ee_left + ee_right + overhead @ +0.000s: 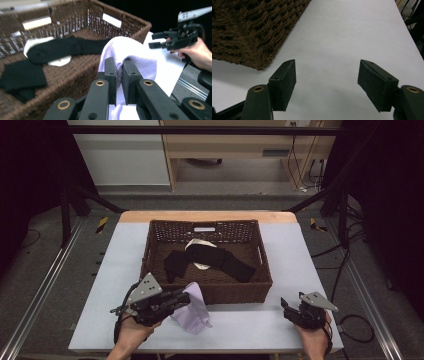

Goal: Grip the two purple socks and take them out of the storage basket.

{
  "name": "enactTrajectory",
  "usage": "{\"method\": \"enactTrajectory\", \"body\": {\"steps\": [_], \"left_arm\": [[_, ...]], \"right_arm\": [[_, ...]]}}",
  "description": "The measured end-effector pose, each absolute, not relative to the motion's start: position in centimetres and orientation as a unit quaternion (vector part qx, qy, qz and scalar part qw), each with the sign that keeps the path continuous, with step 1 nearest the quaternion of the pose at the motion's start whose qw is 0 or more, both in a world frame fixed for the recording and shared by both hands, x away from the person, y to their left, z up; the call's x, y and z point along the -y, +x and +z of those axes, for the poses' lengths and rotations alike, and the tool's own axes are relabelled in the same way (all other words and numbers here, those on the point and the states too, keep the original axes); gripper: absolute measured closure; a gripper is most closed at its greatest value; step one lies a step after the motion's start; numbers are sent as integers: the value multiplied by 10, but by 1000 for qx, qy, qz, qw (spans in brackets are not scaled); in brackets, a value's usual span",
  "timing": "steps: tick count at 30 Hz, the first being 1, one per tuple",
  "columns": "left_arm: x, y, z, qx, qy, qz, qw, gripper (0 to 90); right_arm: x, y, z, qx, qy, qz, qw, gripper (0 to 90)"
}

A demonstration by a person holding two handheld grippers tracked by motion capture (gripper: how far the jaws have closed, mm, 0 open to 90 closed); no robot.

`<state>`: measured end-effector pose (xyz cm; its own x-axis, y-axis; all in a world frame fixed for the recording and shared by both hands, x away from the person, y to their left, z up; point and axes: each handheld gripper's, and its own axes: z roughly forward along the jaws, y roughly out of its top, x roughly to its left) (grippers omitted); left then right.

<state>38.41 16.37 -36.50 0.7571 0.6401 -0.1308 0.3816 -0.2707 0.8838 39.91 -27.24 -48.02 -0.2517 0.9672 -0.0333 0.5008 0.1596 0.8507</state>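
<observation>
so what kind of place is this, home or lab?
Most likely a lab data-collection rig, not a home. A bare white table stands inside a dark metal frame, loose cables trail across the floor, and the person works with handheld tools, the left tool clamped on a lilac cloth.

In the left gripper view, the lavender cloth (130, 53) is partly covered by the left gripper (119, 71), and its lower end is cut off by the bottom edge. The basket (82, 75) is cut off at the left edge. The white item (200, 244) lies mostly hidden under black garments (210, 257); its type cannot be determined.
</observation>
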Motion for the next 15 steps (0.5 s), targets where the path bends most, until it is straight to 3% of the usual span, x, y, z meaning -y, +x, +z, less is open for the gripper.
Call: {"method": "enactTrajectory", "body": {"steps": [15], "left_arm": [[-153, 407, -432, -372, 821, 96, 423, 812]], "right_arm": [[271, 399, -481, -699, 527, 376, 304, 310]]}}
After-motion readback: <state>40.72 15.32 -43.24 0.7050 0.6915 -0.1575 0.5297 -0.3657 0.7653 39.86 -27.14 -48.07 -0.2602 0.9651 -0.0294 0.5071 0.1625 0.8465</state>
